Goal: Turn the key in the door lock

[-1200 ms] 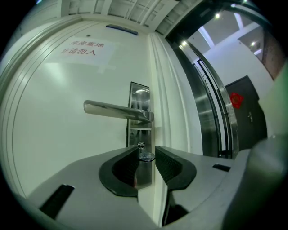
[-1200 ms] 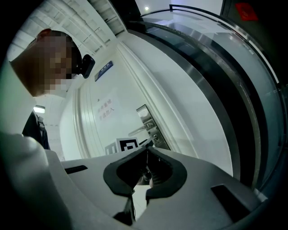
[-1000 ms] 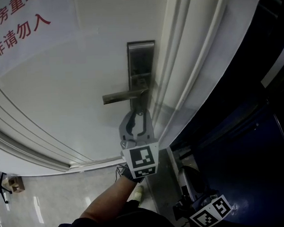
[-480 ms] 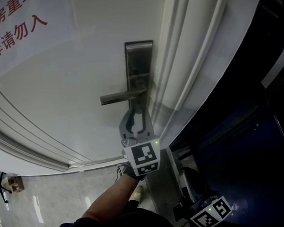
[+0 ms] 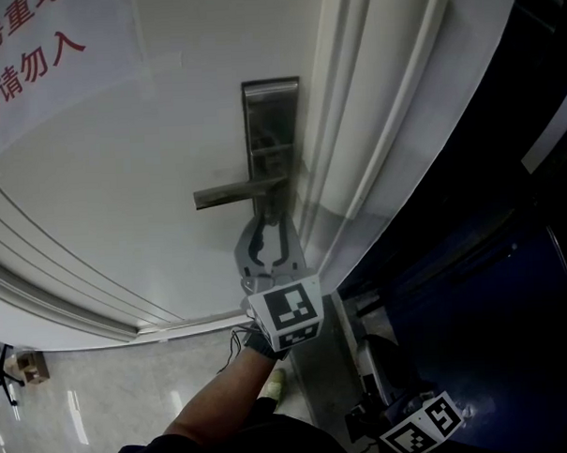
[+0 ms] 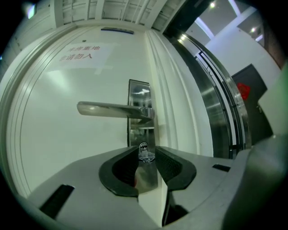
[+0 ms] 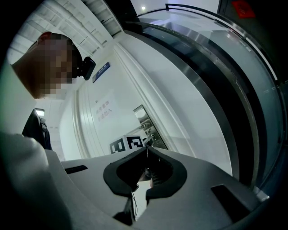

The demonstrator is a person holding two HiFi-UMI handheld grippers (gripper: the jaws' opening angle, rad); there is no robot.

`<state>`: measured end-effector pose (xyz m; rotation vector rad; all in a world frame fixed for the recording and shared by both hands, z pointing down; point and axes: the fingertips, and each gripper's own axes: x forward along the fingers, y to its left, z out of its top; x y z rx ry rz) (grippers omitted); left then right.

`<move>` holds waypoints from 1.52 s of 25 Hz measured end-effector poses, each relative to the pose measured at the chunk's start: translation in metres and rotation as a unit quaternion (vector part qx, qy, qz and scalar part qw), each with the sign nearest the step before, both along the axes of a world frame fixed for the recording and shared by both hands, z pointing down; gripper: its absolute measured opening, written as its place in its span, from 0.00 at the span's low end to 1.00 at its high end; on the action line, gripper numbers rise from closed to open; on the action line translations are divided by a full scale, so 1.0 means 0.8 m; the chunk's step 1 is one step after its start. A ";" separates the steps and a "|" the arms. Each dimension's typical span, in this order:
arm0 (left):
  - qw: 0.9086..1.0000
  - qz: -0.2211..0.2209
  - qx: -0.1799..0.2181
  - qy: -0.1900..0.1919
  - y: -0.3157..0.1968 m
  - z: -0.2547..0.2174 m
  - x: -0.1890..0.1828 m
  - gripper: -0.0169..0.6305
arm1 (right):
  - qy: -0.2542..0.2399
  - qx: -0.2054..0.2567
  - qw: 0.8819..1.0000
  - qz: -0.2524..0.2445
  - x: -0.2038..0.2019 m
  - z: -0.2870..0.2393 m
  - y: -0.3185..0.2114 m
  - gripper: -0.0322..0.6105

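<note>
Key (image 6: 143, 152) blade hidden inside lock (image 6: 137, 134); sign (image 5: 33, 82) lettering cut off at left edge.

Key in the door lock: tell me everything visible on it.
The key is small, silvery metal; only its rounded head shows, with a hole near the top. It sticks out of the brushed-metal lock plate below the lever handle, head upright. The left gripper is closed on it, one pad each side.

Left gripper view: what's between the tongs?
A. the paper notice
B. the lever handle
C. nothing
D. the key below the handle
D: the key stands between the pads of the left tongs, which close on its head just under the door handle.
</note>
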<state>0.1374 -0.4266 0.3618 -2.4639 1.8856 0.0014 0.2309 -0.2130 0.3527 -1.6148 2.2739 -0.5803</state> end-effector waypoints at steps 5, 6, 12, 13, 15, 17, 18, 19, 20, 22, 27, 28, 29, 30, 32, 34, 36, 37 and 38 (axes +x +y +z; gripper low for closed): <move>1.000 -0.009 0.006 -0.021 -0.002 -0.001 0.007 0.20 | -0.001 0.000 1.000 -0.003 -0.001 -0.001 0.003 0.08; 1.000 -0.010 0.005 -0.025 -0.003 -0.002 0.008 0.20 | -0.001 0.001 1.000 -0.002 0.000 -0.001 0.003 0.07; 0.998 -0.002 0.000 -0.060 -0.006 -0.004 0.019 0.20 | -0.003 0.001 1.000 -0.002 0.001 0.001 0.006 0.07; 0.998 0.003 -0.002 -0.061 -0.007 -0.005 0.020 0.20 | -0.003 0.001 1.000 -0.002 0.002 0.000 0.006 0.07; 0.998 0.008 -0.005 -0.062 -0.012 -0.007 0.020 0.20 | -0.002 0.001 1.000 -0.003 0.000 -0.001 0.006 0.07; 0.998 0.010 -0.006 -0.062 -0.016 -0.010 0.019 0.21 | -0.003 -0.001 1.000 -0.006 -0.002 -0.003 0.006 0.07; 0.998 0.010 -0.005 -0.064 -0.017 -0.010 0.019 0.21 | -0.003 -0.002 1.000 -0.007 -0.002 -0.003 0.006 0.07; 0.998 0.011 -0.004 -0.065 -0.019 -0.010 0.019 0.21 | -0.004 -0.002 1.000 -0.006 -0.002 -0.003 0.006 0.07; 0.998 0.013 -0.002 -0.065 -0.021 -0.011 0.019 0.21 | -0.005 -0.001 1.000 -0.006 -0.001 -0.003 0.006 0.07; 0.998 0.016 0.002 -0.066 -0.026 -0.011 0.019 0.21 | -0.006 -0.001 1.000 -0.004 0.002 -0.002 0.006 0.07; 0.997 0.033 0.010 -0.065 -0.039 -0.010 0.020 0.21 | -0.007 -0.006 1.000 -0.001 0.008 0.002 0.003 0.07; 0.997 0.035 0.013 -0.066 -0.040 -0.011 0.020 0.21 | -0.007 -0.007 1.000 -0.001 0.008 0.002 0.001 0.07; 0.997 0.037 0.016 -0.067 -0.040 -0.011 0.021 0.21 | -0.007 -0.007 1.000 -0.001 0.008 0.002 -0.001 0.07; 0.997 0.039 0.018 -0.067 -0.040 -0.011 0.021 0.21 | -0.007 -0.007 1.000 -0.002 0.008 0.002 -0.003 0.07; 0.997 0.042 0.023 -0.067 -0.040 -0.011 0.022 0.21 | -0.006 -0.007 1.000 -0.005 0.006 0.002 -0.007 0.07; 0.996 0.047 0.028 -0.067 -0.040 -0.011 0.023 0.21 | -0.006 -0.007 1.000 -0.008 0.003 0.003 -0.011 0.07; 0.996 0.054 0.034 -0.068 -0.040 -0.011 0.023 0.21 | -0.006 -0.006 1.000 -0.012 -0.001 0.002 -0.014 0.07; 0.995 0.060 0.037 -0.068 -0.040 -0.011 0.023 0.21 | -0.006 -0.006 1.000 -0.014 -0.002 0.002 -0.016 0.08; 0.995 0.066 0.037 -0.066 -0.040 -0.011 0.023 0.21 | -0.005 -0.006 1.000 -0.014 -0.003 0.003 -0.016 0.07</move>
